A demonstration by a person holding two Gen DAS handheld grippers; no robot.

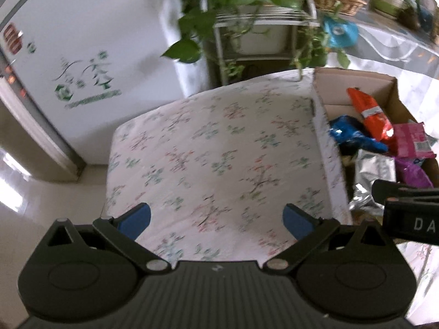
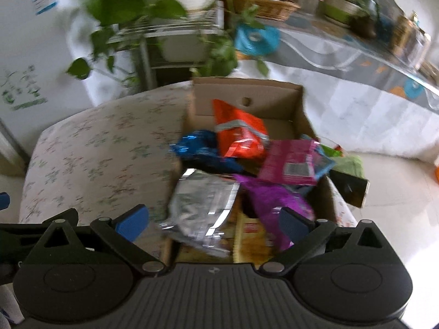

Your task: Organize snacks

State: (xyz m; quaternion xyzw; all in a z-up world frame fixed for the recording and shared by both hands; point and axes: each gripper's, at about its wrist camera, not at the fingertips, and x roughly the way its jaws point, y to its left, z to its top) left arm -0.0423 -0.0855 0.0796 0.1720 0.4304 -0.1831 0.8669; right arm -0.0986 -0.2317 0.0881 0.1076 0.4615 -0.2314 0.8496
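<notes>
The right gripper [image 2: 214, 224] hangs wide open and empty over the near end of the cardboard box [image 2: 299, 109]; the left gripper [image 1: 216, 220], equally spread and holding nothing, waits over the bare floral cloth [image 1: 208, 142] beside it; nearest lies the silver packet [image 2: 203, 205], then the purple bag [image 2: 274, 194], with the pink, blue and orange bag [image 2: 238, 131] packs farther back; best, I judge, to descend squarely on the silver packet's upper edge, pinching one pack only.
</notes>
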